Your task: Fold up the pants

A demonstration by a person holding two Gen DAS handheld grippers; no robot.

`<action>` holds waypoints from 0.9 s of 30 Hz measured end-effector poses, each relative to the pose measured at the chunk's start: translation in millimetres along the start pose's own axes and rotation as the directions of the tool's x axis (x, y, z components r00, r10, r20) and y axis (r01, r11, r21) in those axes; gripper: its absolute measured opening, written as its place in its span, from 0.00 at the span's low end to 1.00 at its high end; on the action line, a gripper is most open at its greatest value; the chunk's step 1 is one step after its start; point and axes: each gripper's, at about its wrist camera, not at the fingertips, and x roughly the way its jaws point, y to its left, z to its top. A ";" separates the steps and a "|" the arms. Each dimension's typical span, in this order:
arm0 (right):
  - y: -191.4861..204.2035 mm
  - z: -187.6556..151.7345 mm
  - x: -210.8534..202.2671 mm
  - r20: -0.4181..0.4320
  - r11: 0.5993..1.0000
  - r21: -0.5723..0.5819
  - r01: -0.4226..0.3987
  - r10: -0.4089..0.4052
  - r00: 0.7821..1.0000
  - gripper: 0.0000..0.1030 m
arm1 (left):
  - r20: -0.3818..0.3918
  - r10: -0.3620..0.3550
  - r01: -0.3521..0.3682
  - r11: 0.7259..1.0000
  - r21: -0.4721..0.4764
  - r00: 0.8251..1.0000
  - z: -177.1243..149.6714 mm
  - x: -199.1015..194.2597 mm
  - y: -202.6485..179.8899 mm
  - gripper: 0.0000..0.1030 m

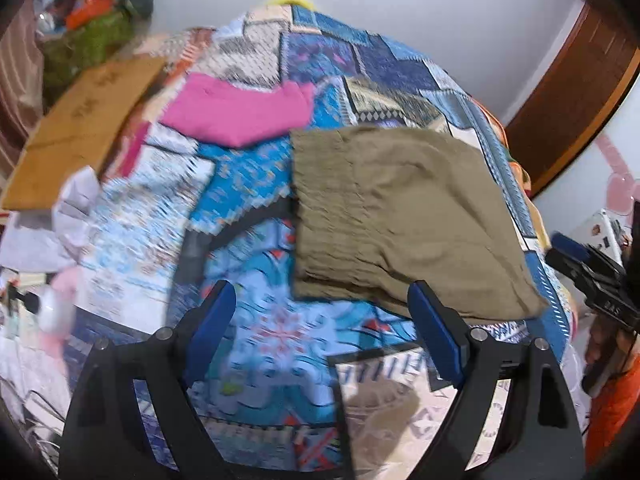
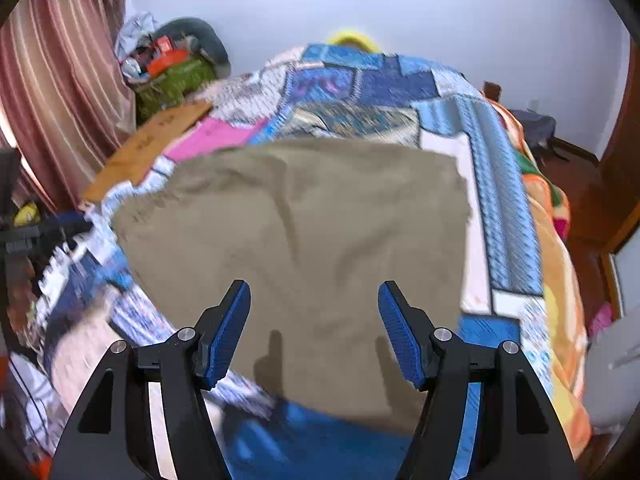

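Observation:
The olive-khaki pants lie folded into a flat rectangle on the patchwork bedspread. In the right wrist view the pants fill the middle. My left gripper is open and empty above the bedspread, just left of the pants' near edge. My right gripper is open and empty, hovering over the near part of the pants, its shadow on the cloth. The right gripper also shows at the right edge of the left wrist view.
A folded pink garment lies beyond the pants to the left. A brown cardboard sheet lies on the bed's left edge. A cluttered green basket stands in the far left corner by striped curtains. The bed's right edge drops to the floor.

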 end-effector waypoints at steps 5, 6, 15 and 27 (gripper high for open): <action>24.1 9.8 29.1 -0.004 0.999 -0.016 -0.036 0.036 0.999 0.61 | -0.074 -0.097 0.094 0.995 -0.044 0.993 -7.1 25.9 -9.4 0.86; 27.7 9.1 35.2 -0.011 0.999 -0.023 -0.038 0.038 0.999 0.61 | -0.091 -0.123 0.118 0.991 -0.055 0.988 -8.5 31.9 -11.1 0.86; 32.8 -9.2 68.8 -0.092 0.997 -0.051 -0.065 0.060 0.994 0.61 | -0.105 -0.236 0.221 0.966 -0.133 0.966 -4.5 49.1 -5.3 0.89; 29.9 -12.0 68.6 -0.095 0.994 -0.047 -0.100 0.095 0.991 0.61 | -0.052 -0.220 0.204 0.955 -0.216 0.974 29.2 67.3 10.3 0.70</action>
